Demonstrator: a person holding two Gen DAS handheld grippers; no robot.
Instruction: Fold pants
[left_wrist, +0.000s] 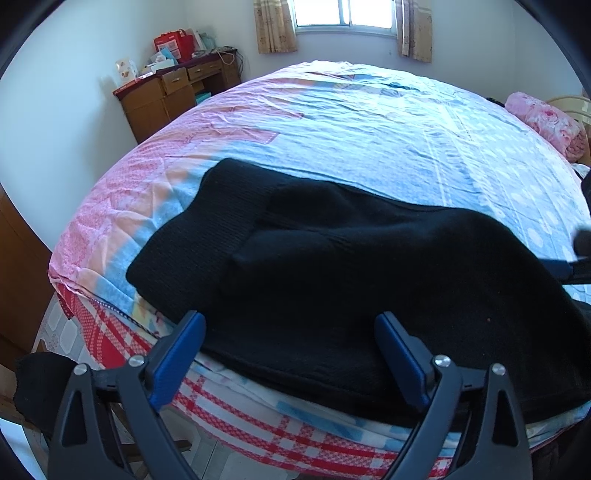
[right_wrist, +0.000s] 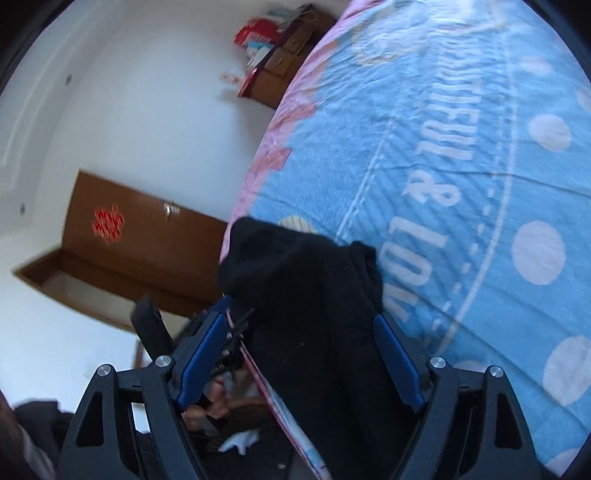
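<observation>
We saw the black pants (left_wrist: 332, 266) lying in a folded heap on the bed (left_wrist: 369, 122), close to its near edge, with a ribbed band turned toward ten o'clock in the left wrist view. The bed wore a blue, pink and white sheet, red checks running along the side below the pants. Our left gripper (left_wrist: 290, 325) stood wide, its two blue fingers (left_wrist: 184, 354) spread apart over the near edge of the pants and pinching nothing. Our right gripper (right_wrist: 301, 332) was wide as well, the dark cloth (right_wrist: 310, 295) bunched in the gap between its fingers without either pad pressing on it; whether the pads touched the cloth we could not tell. From that view the bed ran off toward two o'clock, white dots and lettering on its blue sheet (right_wrist: 480, 184). A wooden desk (left_wrist: 177, 96) piled with boxes stood by the wall at eleven o'clock in the left view, a curtained window (left_wrist: 343, 14) sat at twelve, and a pink rolled blanket (left_wrist: 546, 122) lay at two o'clock. A brown door (right_wrist: 140, 243) showed at nine o'clock in the right view.
</observation>
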